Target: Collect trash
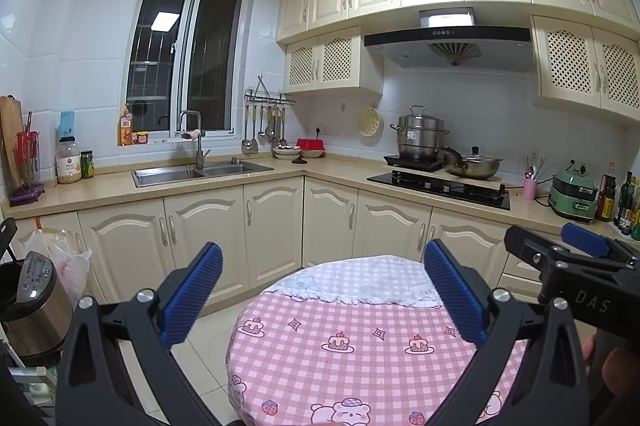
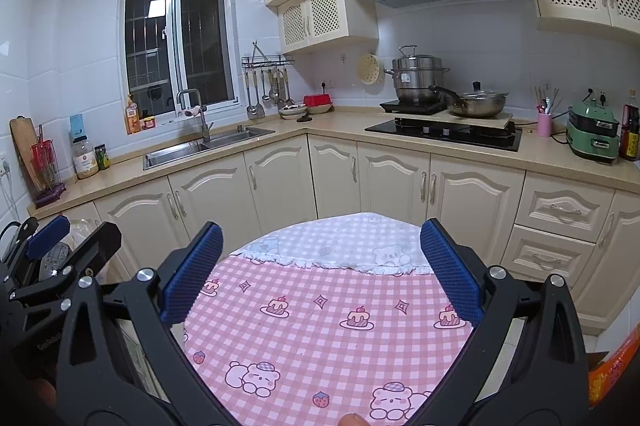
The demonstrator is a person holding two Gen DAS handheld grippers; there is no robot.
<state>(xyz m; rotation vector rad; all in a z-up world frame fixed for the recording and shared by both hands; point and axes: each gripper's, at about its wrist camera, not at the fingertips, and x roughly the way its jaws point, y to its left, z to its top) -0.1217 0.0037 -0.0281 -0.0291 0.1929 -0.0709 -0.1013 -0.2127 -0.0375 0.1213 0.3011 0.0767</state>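
Crumpled whitish plastic bag (image 1: 69,259) against lower cabinet (image 1: 124,246)

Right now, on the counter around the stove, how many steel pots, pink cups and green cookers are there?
Steel pots: 2, the steamer pot and the lidded pan
Pink cup: 1
Green cooker: 1
Total: 4
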